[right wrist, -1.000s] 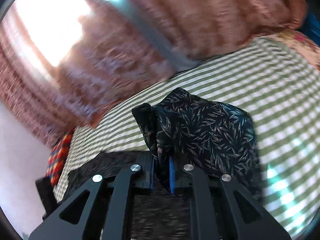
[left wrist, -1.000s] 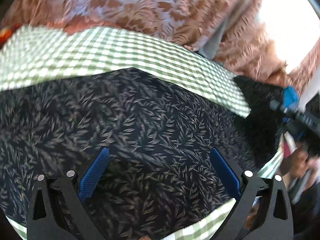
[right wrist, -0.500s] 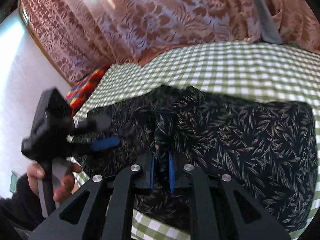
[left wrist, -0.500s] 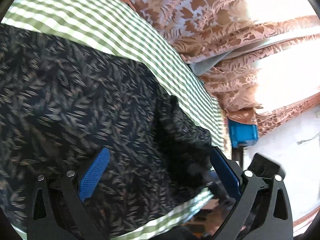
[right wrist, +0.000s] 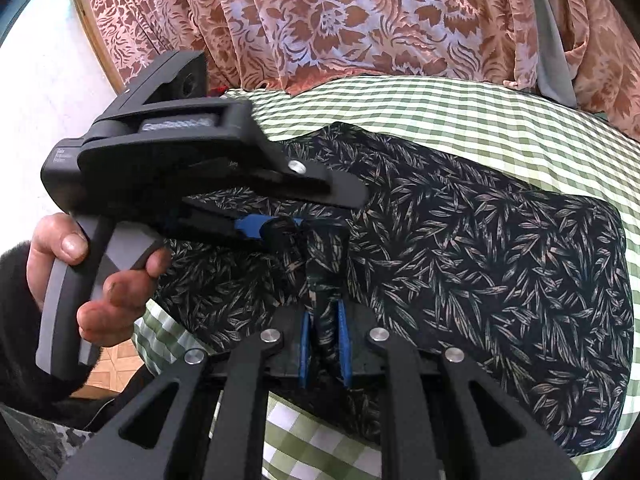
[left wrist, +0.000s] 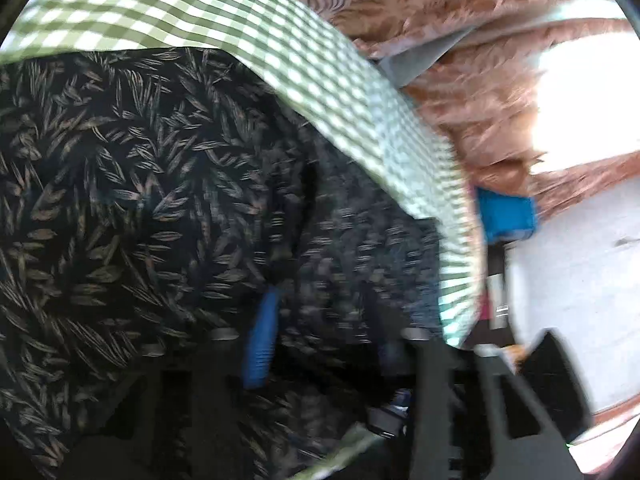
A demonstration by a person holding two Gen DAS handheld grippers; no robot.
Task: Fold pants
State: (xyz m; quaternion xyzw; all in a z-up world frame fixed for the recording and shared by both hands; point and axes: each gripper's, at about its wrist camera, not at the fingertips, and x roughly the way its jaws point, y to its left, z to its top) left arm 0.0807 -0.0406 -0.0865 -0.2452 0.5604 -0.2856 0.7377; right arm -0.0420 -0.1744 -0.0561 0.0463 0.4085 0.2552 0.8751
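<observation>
Dark leaf-print pants [right wrist: 480, 232] lie folded on the green checked bed cover [right wrist: 440, 120]. My right gripper [right wrist: 324, 336] is shut on a raised bunch of the pants' fabric near the front edge. My left gripper [right wrist: 280, 226] reaches in from the left and its blue pads sit on a fold of the same bunch; it looks closed on it. In the blurred left wrist view the pants [left wrist: 120, 200] fill the frame, and my left gripper [left wrist: 320, 320] has its blue pads [left wrist: 260, 344] narrowed around cloth.
Rust floral curtains [right wrist: 340, 20] hang behind the bed. A white wall [left wrist: 580, 300] and a blue object [left wrist: 506, 216] lie past the bed's edge. Tiled floor [right wrist: 116, 364] shows below the bed front.
My left gripper has swung in beside the right gripper and its jaws have narrowed from wide open onto the cloth. The right gripper still holds its bunch, lowered onto the folded pants.
</observation>
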